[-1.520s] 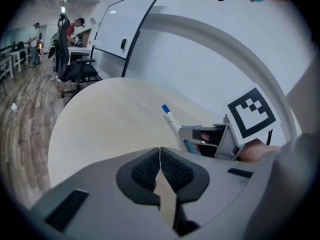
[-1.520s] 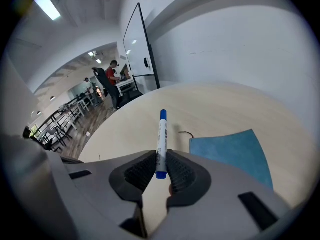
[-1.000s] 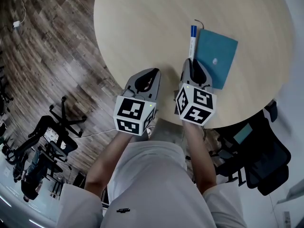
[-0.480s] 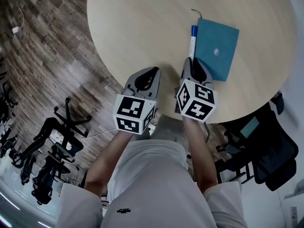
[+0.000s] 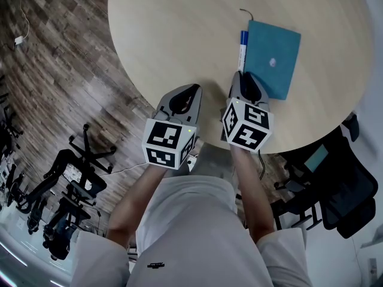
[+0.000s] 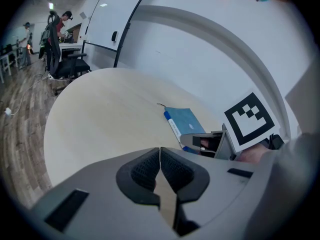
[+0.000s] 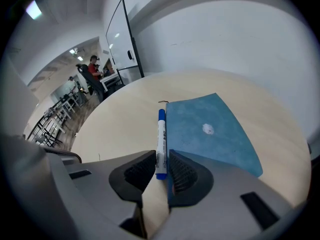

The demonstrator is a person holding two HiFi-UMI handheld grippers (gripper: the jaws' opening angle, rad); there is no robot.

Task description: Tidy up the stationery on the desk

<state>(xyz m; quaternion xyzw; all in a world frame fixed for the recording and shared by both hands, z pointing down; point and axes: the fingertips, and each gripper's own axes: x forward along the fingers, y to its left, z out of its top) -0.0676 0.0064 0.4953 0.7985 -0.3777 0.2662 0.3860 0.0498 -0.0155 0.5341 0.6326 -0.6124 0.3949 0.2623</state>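
My two tongs are the same make: smooth grey plastic shells that narrow toward the tips. The left gripper (image 5: 193,88) and the right gripper (image 5: 241,75) each carry a white cube (image 5: 169,143) at the back end, printed with black square markers. A small green light (image 5: 189,132) glows near each cube's upper edge. Seen along the jaws, the pads (image 6: 146,170) are black with a fine ribbed grid, each set in a dark rounded recess of the grey shell. I wear a pale short-sleeved shirt (image 5: 191,232) with a small black mark (image 5: 155,265) low on the front.
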